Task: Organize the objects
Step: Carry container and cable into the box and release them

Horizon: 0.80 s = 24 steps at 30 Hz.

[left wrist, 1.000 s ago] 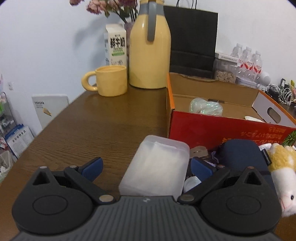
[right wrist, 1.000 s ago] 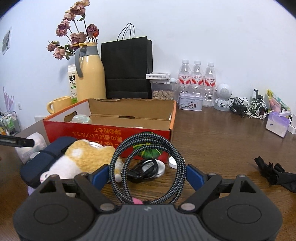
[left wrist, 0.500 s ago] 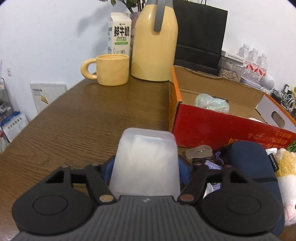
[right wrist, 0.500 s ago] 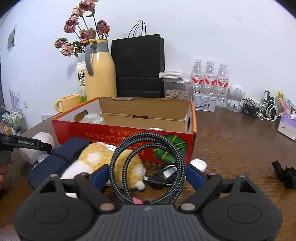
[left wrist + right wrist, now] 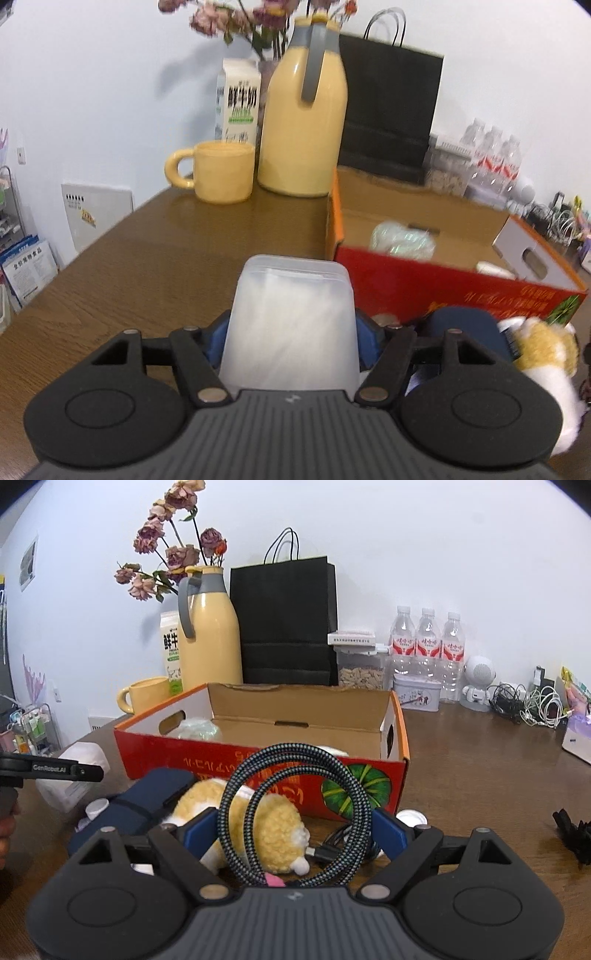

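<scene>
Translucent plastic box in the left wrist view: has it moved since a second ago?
Yes. The translucent plastic box, earlier loose between open fingers, is now clamped and tilted up off the table.

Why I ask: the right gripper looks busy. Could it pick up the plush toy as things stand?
Probably not: the right gripper already has the coiled braided cable between its pads. The plush toy lies just beyond, otherwise unobstructed.

- Your left wrist view is motion-smeared; lettering on the milk carton [image 5: 238,107] blurs.
- Even, bright light; soft shadow left of carton.
- Fisheye corners go dark.
</scene>
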Tool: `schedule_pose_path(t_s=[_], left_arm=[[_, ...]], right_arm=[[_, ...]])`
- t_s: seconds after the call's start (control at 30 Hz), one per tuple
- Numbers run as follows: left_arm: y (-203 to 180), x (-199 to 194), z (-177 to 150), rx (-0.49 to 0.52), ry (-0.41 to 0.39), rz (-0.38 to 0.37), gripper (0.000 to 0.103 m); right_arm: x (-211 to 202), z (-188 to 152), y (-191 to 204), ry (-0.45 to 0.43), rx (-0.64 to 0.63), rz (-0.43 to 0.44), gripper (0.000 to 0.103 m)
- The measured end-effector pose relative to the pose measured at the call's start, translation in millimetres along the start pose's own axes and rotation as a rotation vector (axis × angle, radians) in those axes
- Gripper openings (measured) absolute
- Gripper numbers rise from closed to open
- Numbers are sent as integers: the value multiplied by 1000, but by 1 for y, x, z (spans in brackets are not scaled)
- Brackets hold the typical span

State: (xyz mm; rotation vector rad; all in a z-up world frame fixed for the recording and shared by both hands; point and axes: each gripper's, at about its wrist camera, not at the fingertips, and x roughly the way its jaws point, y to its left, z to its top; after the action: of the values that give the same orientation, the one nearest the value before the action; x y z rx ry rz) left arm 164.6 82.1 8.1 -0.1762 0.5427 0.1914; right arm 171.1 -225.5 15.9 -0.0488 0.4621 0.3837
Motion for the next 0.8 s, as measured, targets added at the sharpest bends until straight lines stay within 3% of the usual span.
schedule_pose_path(t_s=[0.37,0.6,0.8], left_arm=[[-39,-17,42,18,-110,-95,67],[-72,3,71,6,-136,-145,67],[-89,35,89,-13,-118,-128,67]], right_arm=[[12,43,11,-91,-15,29,87],[35,81,13,-140,12,40,87],[70,104,-3,-128,73,-2,87]])
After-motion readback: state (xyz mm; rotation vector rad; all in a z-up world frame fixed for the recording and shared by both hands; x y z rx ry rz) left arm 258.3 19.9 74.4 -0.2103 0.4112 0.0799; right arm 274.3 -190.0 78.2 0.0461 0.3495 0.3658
